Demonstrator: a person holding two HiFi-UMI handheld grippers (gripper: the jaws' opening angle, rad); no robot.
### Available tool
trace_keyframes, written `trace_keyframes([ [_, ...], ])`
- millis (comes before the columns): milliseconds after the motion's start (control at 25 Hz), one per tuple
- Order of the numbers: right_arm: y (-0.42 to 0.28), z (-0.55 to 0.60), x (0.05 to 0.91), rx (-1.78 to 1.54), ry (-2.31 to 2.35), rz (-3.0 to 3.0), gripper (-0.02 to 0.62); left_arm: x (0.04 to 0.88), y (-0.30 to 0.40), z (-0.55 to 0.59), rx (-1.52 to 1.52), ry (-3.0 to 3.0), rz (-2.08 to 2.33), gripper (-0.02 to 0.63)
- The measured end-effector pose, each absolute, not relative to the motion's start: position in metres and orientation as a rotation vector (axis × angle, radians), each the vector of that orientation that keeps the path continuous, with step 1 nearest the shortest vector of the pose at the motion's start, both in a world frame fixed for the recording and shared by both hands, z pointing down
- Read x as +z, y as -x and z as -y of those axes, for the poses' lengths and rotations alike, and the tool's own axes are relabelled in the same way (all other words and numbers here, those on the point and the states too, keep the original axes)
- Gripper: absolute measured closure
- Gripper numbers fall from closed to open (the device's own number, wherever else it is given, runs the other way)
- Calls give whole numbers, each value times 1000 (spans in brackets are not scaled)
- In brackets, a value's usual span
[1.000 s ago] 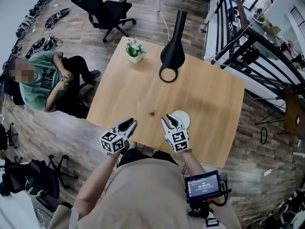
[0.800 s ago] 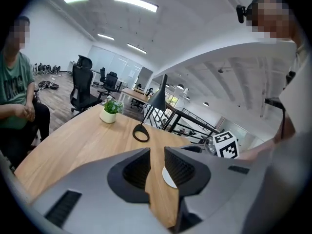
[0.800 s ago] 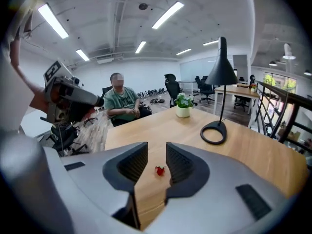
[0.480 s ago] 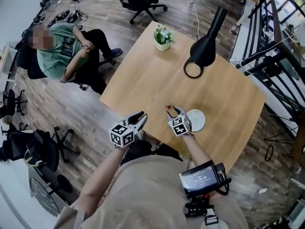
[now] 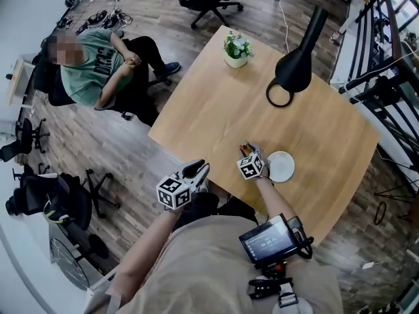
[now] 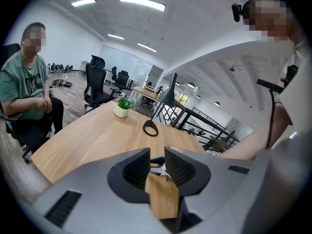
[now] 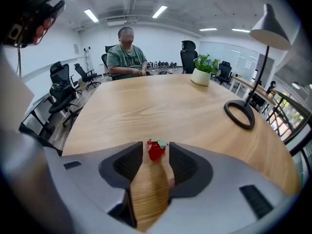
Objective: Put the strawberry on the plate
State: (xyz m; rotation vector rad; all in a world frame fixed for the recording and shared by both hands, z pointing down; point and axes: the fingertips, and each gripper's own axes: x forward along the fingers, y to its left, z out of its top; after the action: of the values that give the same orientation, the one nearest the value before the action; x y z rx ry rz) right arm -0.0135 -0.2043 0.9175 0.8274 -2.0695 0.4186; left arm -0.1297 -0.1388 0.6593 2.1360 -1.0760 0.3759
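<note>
The strawberry (image 7: pixel 156 149) sits on the table (image 5: pixel 216 103) between the jaw tips of the right gripper (image 5: pixel 249 153), which stand apart, not clamped. The plate (image 5: pixel 281 167) lies just beside. The left gripper (image 5: pixel 200 168) is parted and empty.

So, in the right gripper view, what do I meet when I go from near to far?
strawberry → lamp base → plant → seated person
</note>
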Motion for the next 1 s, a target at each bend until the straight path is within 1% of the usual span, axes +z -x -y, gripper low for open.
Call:
trace_keyframes([
  [280, 16, 206, 939, 415, -824, 2030, 427, 660, 126, 135, 405, -2139, 1065, 532],
  [320, 14, 206, 940, 410, -829, 2023, 431, 660, 126, 135, 408, -2141, 1064, 532],
  [360, 13, 206, 940, 408, -837, 2020, 454, 659, 125, 135, 408, -2142, 1063, 532],
  [480, 13, 204, 931, 434, -859, 2045, 456, 659, 124, 137, 402, -2148, 1061, 532],
  [680, 17, 206, 892, 442, -903, 2139, 459, 659, 118, 141, 387, -2155, 1046, 532],
  [1000, 15, 199, 798, 470, -984, 2291, 459, 653, 102, 144, 339, -2181, 1019, 532],
])
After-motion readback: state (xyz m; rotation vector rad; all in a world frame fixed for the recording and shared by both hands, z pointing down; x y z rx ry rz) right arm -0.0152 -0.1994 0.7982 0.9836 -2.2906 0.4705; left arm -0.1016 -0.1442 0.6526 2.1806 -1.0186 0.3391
